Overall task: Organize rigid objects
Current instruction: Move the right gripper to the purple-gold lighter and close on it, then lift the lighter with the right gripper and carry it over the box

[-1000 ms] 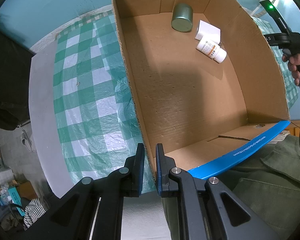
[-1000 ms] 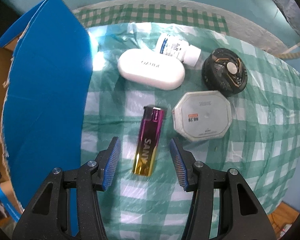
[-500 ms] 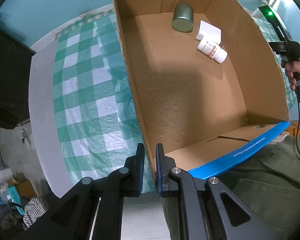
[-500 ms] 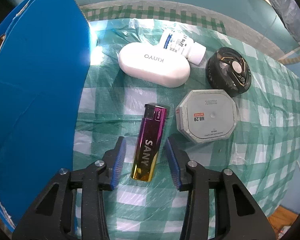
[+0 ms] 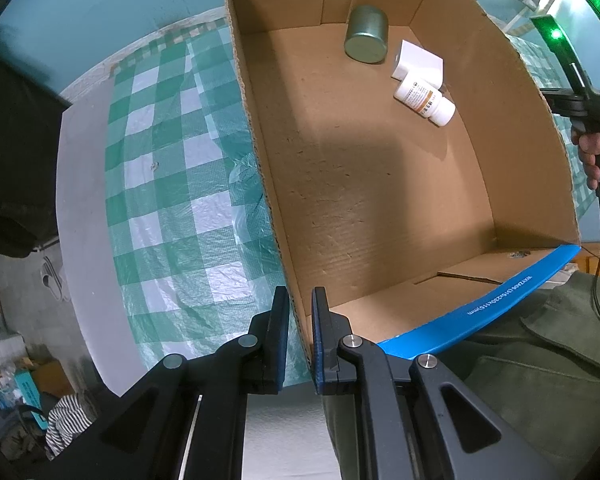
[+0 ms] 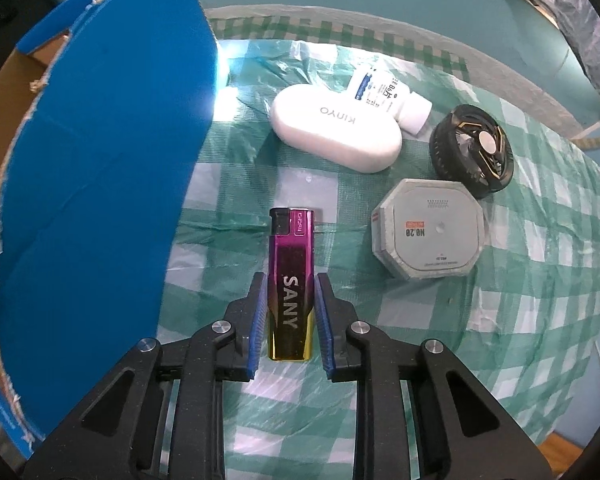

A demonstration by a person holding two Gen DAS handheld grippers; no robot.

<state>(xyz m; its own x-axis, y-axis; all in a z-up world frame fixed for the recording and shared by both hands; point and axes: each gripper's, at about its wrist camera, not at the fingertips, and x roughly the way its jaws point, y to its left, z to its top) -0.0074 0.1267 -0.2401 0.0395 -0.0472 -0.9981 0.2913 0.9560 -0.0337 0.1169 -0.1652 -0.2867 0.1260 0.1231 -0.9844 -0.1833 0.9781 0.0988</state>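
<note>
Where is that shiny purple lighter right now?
In the right wrist view, the lighter lies on the checked tablecloth between the right gripper fingers, beside the blue box wall.

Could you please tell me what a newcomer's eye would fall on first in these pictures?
Probably the shiny purple-and-gold lighter on the checked tablecloth, sitting between the right claw fingers. Next comes the big cardboard box, its wall pinched by the left claw.
</note>
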